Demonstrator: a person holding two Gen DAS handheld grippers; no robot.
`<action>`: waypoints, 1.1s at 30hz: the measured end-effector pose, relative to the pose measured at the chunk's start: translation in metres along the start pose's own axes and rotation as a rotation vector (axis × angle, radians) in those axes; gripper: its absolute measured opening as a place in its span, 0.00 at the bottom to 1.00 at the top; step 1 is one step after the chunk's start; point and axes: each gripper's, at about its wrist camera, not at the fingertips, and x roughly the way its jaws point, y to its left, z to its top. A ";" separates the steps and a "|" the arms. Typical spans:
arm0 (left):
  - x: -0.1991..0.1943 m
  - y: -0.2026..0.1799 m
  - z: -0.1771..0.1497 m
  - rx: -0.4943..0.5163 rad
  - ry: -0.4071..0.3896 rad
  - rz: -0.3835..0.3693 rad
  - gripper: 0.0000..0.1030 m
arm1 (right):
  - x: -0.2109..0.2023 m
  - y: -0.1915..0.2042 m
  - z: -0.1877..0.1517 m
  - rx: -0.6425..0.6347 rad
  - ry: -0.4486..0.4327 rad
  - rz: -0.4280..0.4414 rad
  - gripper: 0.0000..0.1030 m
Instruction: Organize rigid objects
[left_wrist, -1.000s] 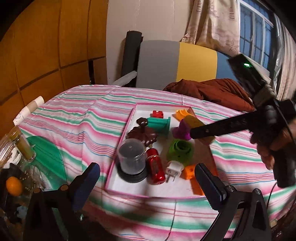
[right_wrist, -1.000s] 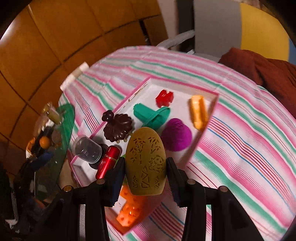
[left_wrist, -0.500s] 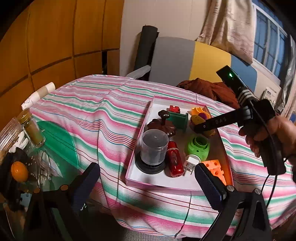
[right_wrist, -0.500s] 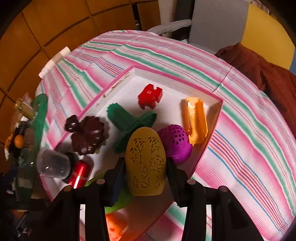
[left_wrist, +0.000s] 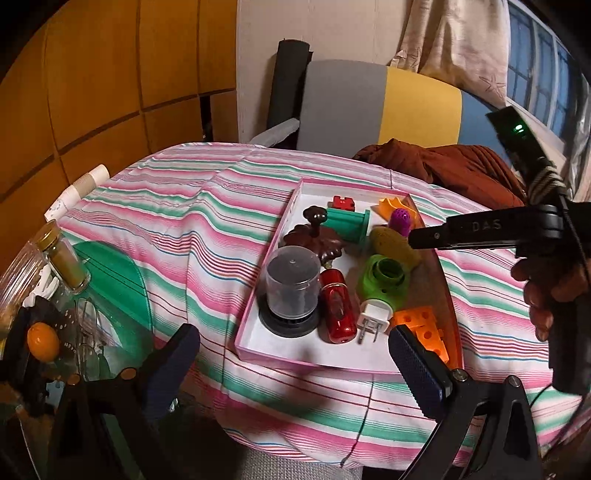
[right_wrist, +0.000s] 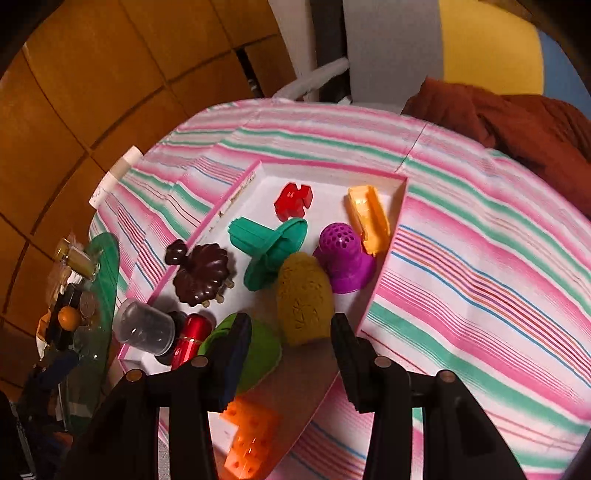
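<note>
**Bright plastics on a candy-striped cloth**

The cloth (left_wrist: 229, 229) over the desk runs in pink, white and green stripes with thin blue and red lines. The tray (right_wrist: 384, 266) is pink-walled with a white floor. In it lie a mustard-yellow egg (right_wrist: 304, 299) with an embossed pattern, a purple dotted piece (right_wrist: 341, 254), a teal spool (right_wrist: 273, 251), a dark brown lid (right_wrist: 201, 275), a red block (right_wrist: 293, 201), an orange perforated block (right_wrist: 247, 439) and a glossy red cylinder (left_wrist: 336, 308).

Left gripper (left_wrist: 291, 365): black frame, dark blue ribbed pads (left_wrist: 417, 369), brass-coloured screws at finger bases. Right gripper (right_wrist: 288, 354): black frame, black ridged pads (right_wrist: 345, 354), same brass-coloured screws; white lettering "DAS" on side, green indicator light lit on rear unit, thin black cable trailing below. Right hand (left_wrist: 550, 291): bare skin, no sleeve visible.
</note>
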 end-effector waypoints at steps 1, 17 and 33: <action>0.000 -0.001 0.000 0.002 -0.001 0.003 1.00 | -0.006 0.004 -0.003 -0.003 -0.015 -0.016 0.43; -0.010 0.007 0.009 -0.014 -0.031 0.079 1.00 | -0.048 0.041 -0.032 0.005 -0.113 -0.156 0.44; -0.016 0.009 0.032 -0.014 -0.029 0.233 1.00 | -0.061 0.050 -0.039 0.028 -0.172 -0.266 0.44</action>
